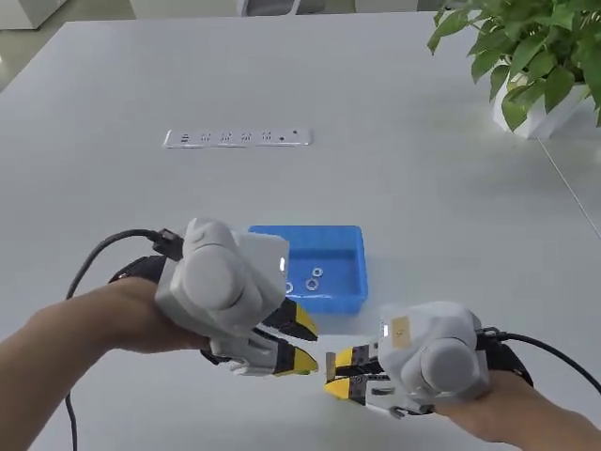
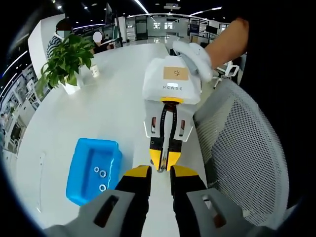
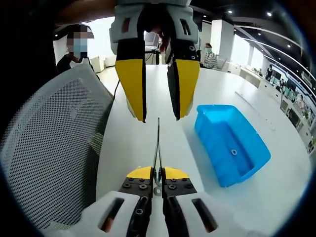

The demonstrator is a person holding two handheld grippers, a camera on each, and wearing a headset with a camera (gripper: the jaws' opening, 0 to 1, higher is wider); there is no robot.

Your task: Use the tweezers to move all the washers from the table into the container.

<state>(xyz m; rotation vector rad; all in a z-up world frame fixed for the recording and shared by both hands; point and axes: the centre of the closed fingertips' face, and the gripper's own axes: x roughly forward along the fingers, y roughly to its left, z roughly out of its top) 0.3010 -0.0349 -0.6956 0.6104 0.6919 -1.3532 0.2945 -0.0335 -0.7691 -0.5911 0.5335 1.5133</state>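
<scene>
My right gripper point(image 3: 157, 174) is shut on thin metal tweezers point(image 3: 158, 143), which point straight ahead. Their tip reaches the mouth of my left gripper point(image 3: 159, 117), whose yellow jaws stand open on either side of it. In the left gripper view the right gripper point(image 2: 164, 159) faces my left gripper point(image 2: 161, 172) nose to nose. In the head view the left gripper point(image 1: 305, 343) and right gripper point(image 1: 333, 374) meet just in front of the blue container point(image 1: 319, 303). Three washers point(image 1: 316, 272) lie inside the container point(image 2: 79, 177).
A white power strip point(image 1: 237, 138) lies farther back on the grey table. A potted plant point(image 1: 535, 56) stands at the back right corner. A mesh chair point(image 2: 247, 148) is close behind the near table edge. People sit in the background.
</scene>
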